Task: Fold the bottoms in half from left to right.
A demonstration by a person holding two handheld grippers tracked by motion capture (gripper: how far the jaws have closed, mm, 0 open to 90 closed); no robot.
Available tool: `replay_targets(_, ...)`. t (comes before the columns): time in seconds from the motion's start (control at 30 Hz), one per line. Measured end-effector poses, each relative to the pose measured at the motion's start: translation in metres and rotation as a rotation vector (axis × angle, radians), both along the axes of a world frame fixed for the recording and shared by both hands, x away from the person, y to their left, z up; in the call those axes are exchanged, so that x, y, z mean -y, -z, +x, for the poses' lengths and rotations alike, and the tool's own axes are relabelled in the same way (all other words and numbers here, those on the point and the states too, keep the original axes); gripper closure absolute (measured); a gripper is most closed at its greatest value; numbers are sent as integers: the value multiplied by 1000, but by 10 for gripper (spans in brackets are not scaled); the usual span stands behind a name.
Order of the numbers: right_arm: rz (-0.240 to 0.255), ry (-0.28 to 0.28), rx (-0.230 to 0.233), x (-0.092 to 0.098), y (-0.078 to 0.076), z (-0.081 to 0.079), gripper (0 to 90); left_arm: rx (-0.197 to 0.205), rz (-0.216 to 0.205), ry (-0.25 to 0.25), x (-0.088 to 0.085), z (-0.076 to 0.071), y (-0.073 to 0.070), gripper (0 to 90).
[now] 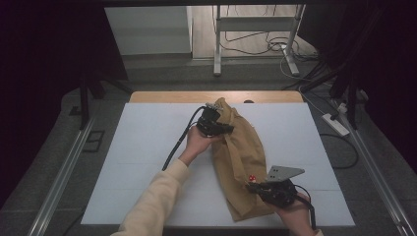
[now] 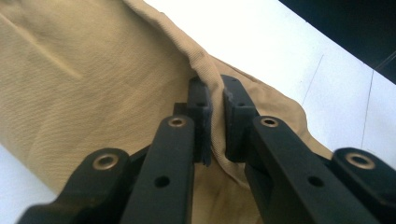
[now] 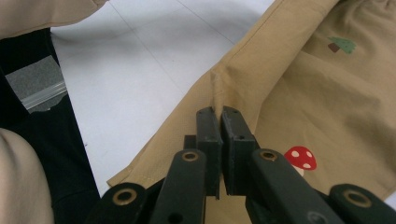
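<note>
— Surroundings? 
— White rectangular tabletop sheet (image 1: 147,147) over a pale wooden table edge (image 1: 162,97). Grey carpeted floor (image 1: 162,73), dim, dark sides.
— Behind?
— White metal frame legs (image 1: 217,49), loose cables (image 1: 275,46), white power strip (image 1: 336,124).

A: Where is there open room?
B: The white table (image 1: 142,147) lies bare from seven to eleven o'clock, and again at three.
A: Obstacles?
B: The tan cloth (image 1: 241,157) runs diagonally through the centre, twelve to five.

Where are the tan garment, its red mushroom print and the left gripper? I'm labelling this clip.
tan garment (image 1: 241,147), high view, middle of the cloth.
red mushroom print (image 3: 300,157), right gripper view, its cap.
left gripper (image 2: 215,100), left gripper view, between its fingertips.
</note>
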State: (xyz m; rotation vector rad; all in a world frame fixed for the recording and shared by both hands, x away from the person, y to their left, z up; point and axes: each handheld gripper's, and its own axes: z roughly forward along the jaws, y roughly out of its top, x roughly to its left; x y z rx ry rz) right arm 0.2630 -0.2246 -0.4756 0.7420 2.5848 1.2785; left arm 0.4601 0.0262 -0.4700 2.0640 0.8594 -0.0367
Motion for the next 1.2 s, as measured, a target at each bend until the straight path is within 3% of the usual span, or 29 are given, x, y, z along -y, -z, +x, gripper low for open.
replay_targets(0.67,-17,-1,-24,5,6,-2,864,-6,19,14,17,2,10,830)
replay_targets(1.2,-22,18,-37,10,9,-1,862,-34,16,5,28,6,23,826)
